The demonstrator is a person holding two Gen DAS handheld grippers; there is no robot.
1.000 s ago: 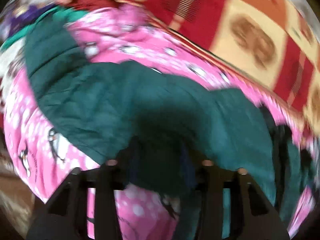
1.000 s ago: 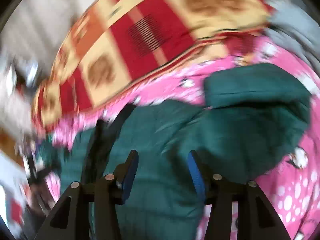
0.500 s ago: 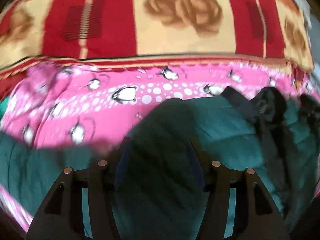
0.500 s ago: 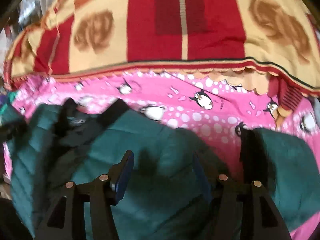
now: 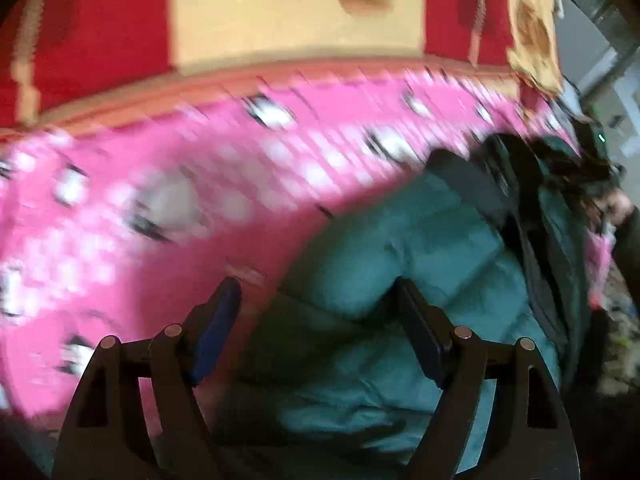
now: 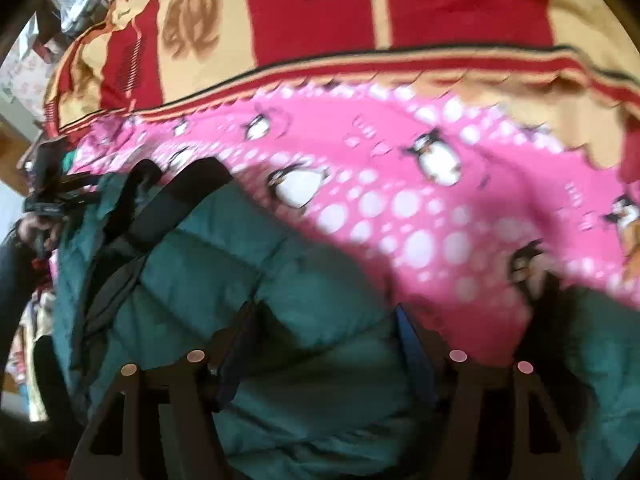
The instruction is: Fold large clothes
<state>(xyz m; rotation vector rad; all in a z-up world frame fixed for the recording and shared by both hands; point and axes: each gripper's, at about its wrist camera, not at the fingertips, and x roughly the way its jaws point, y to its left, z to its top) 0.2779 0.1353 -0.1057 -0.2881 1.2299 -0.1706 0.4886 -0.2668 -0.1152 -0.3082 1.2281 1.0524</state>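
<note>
A dark teal padded jacket (image 5: 404, 240) with a black collar (image 5: 496, 176) lies on a pink penguin-print sheet (image 5: 168, 216). My left gripper (image 5: 318, 304) hangs over the jacket's edge, jaws opening. One of its fingers is over the sheet and the other over teal fabric, and neither pad presses. In the right wrist view the jacket (image 6: 224, 264) bulges up between the fingers of my right gripper (image 6: 324, 328). These jaws are opening too and the fabric lies loose. A second teal part (image 6: 600, 344) lies at the right.
A red and tan patterned blanket (image 6: 400, 16) covers the far side of the bed behind the pink sheet (image 6: 400, 184). A hand (image 6: 36, 228) with the other gripper shows at the left rim. Room clutter (image 6: 72, 4) lies beyond the upper left.
Both grippers' jaws have widened and no longer pinch the teal fabric. Both views have swung and sunk toward the jacket; the left gripper now sits at the jacket's edge, partly over the sheet.
</note>
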